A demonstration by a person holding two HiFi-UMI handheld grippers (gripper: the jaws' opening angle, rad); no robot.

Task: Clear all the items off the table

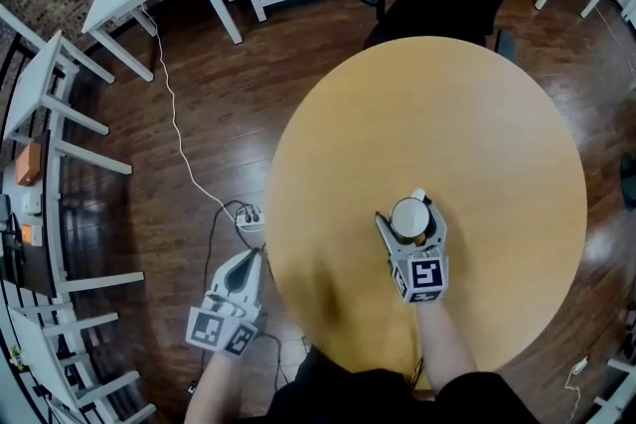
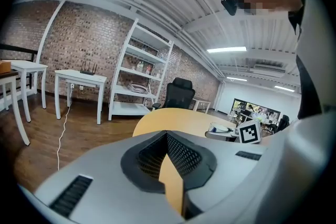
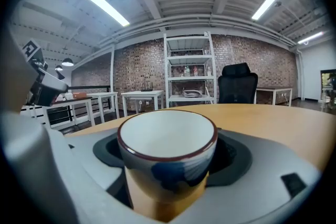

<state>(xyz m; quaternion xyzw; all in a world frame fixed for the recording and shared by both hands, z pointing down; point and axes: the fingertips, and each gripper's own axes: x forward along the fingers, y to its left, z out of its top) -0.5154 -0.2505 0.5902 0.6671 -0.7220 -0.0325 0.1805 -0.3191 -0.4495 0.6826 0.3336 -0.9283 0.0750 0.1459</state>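
bright ceiling strip lights (image 3: 106,7); fisheye bends edges, corners dark; closest surfaces perhaps slightly soft.

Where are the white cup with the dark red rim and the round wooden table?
White red-rimmed cup (image 3: 167,136), right gripper view, inside wall.
Round wooden table (image 1: 447,124), head view, bare top.

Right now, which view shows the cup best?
The right gripper view: the cup fills the centre, its dark rim and white inside clear. The head view shows it small from above on the table; the left gripper view shows only a distant sliver.
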